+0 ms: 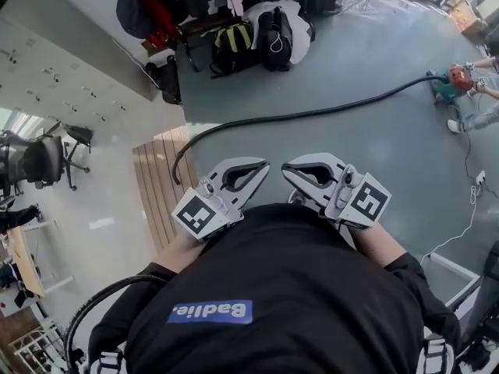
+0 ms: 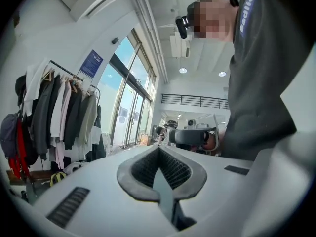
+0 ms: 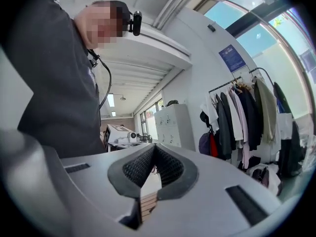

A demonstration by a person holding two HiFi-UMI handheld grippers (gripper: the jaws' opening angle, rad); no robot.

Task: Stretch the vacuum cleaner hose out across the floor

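Grey floor (image 1: 374, 154), black hose (image 1: 312, 114); left gripper (image 1: 260, 167), right gripper (image 1: 290, 170) fingers closed, empty (shirt (image 1: 296, 271): "Badie.")

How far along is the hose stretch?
Looks done: the hose runs across the floor from the vacuum cleaner to the wooden decking. In hand: nothing; left gripper and right gripper are shut, empty, at the person's chest. Left: perhaps only the curve at the hose's free end.
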